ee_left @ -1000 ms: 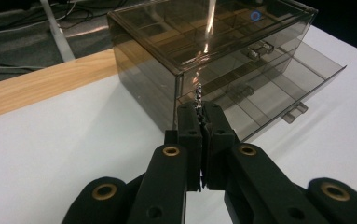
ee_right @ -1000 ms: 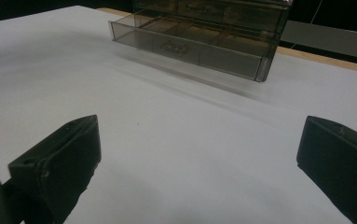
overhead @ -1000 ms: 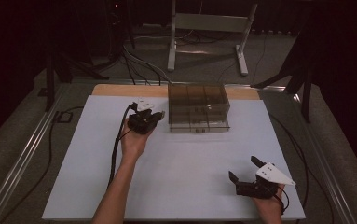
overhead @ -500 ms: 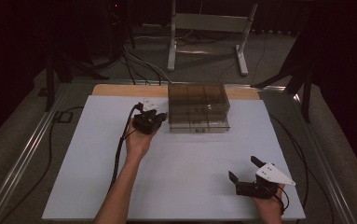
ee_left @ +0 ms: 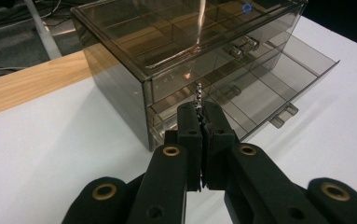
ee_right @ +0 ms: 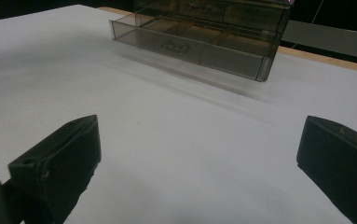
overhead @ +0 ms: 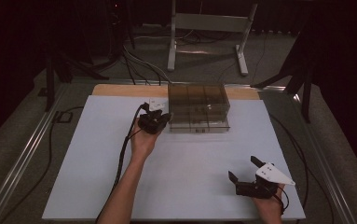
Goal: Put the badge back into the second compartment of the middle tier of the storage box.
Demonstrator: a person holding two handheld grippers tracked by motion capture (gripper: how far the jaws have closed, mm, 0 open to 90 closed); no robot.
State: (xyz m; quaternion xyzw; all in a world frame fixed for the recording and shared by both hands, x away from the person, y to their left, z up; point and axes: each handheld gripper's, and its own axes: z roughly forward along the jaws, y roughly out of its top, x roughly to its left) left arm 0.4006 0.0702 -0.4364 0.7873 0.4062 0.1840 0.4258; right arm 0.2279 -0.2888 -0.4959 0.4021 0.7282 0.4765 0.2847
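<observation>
Left gripper (overhead: pixel 163 118) is at the box's (overhead: pixel 197 107) left front corner, near the worktop's (overhead: pixel 97 168) far edge. In the left gripper view its jaws are pressed together on a small metal bit (ee_left: pixel 198 95); it's too small to identify, looks like a short chain or screw poking up from the tips. Left hand (overhead: pixel 143 140) is palm-up under the gripper, cable trailing back along the forearm toward the near edge.

The box is smoked clear plastic with drawers and sits mid-way along the far edge, partly over the bare wood strip (overhead: pixel 120 89) behind the white surface. Its bottom drawer (ee_left: pixel 278 79) is pulled out toward the near side; I see dividers inside and can't make out any contents.

Right gripper (overhead: pixel 244 170) is near the near-right corner, well apart from the box, jaws spread wide with nothing between them. In the right gripper view both jaw tips frame bare white worktop, and the box with its open drawer is beyond.
</observation>
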